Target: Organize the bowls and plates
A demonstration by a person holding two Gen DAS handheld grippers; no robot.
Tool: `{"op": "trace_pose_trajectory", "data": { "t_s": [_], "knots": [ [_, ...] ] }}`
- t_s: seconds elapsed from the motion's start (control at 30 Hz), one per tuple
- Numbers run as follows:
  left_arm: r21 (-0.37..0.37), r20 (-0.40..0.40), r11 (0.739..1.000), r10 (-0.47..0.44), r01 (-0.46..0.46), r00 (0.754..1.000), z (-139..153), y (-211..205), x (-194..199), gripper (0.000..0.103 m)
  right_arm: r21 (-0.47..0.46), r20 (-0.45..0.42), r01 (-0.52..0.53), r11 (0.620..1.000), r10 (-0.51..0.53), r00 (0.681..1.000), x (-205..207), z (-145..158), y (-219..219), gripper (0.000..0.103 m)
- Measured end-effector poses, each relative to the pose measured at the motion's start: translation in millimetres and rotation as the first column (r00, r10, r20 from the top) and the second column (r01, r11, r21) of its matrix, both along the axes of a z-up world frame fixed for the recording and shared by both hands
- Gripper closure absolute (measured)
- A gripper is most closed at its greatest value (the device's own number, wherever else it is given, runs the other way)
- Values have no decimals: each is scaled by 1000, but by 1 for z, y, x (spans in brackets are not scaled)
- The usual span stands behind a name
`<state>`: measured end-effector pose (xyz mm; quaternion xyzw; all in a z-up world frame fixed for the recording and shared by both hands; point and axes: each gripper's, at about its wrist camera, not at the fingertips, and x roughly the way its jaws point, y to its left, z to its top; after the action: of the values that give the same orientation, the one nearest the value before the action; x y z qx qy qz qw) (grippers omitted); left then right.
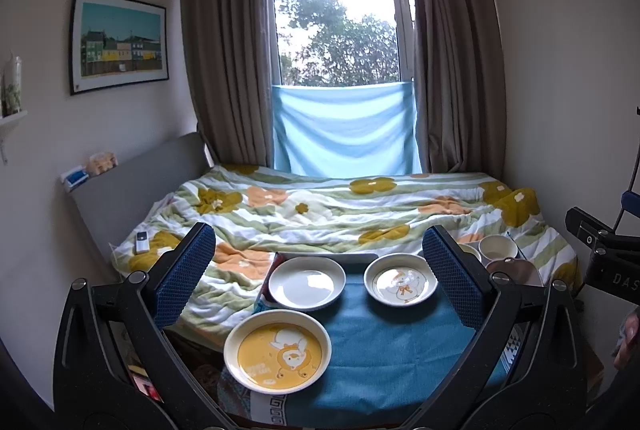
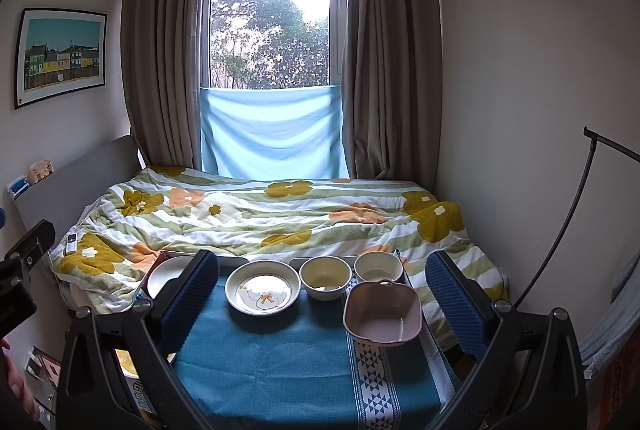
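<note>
On a blue-clothed table (image 1: 380, 346) lie a yellow duck plate (image 1: 277, 350), a plain white plate (image 1: 307, 282) and a white duck plate (image 1: 401, 284). The right wrist view shows the white duck plate (image 2: 262, 293), two cream bowls (image 2: 325, 277) (image 2: 378, 267) and a pinkish handled bowl (image 2: 382, 312). My left gripper (image 1: 320, 270) is open and empty above the plates. My right gripper (image 2: 324, 294) is open and empty above the bowls.
A bed with a floral quilt (image 1: 340, 214) lies right behind the table, with a remote (image 1: 141, 241) on it. A window with curtains (image 1: 340, 30) is beyond. A black stand (image 2: 560, 222) rises at the right wall.
</note>
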<state>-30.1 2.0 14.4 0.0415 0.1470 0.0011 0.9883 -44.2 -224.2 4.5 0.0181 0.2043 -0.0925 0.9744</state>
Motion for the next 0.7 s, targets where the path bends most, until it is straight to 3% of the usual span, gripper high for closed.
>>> {"op": "trace_pose_trajectory", "data": {
  "t_s": [0.43,0.5,0.7],
  "knots": [
    [10,-8,1000,-4,4,1000,3,-7,6,0,-7,14,-3,1000,3,1000,2,2,1,0],
    [11,-17,1000,26,-26,1000,6,-5,11,0,-15,12,-8,1000,9,1000,7,5,2,0],
    [-24,-96,987,154,-157,983,-2,18,33,0,52,-44,-164,985,166,985,35,4,0,0]
  ]
}}
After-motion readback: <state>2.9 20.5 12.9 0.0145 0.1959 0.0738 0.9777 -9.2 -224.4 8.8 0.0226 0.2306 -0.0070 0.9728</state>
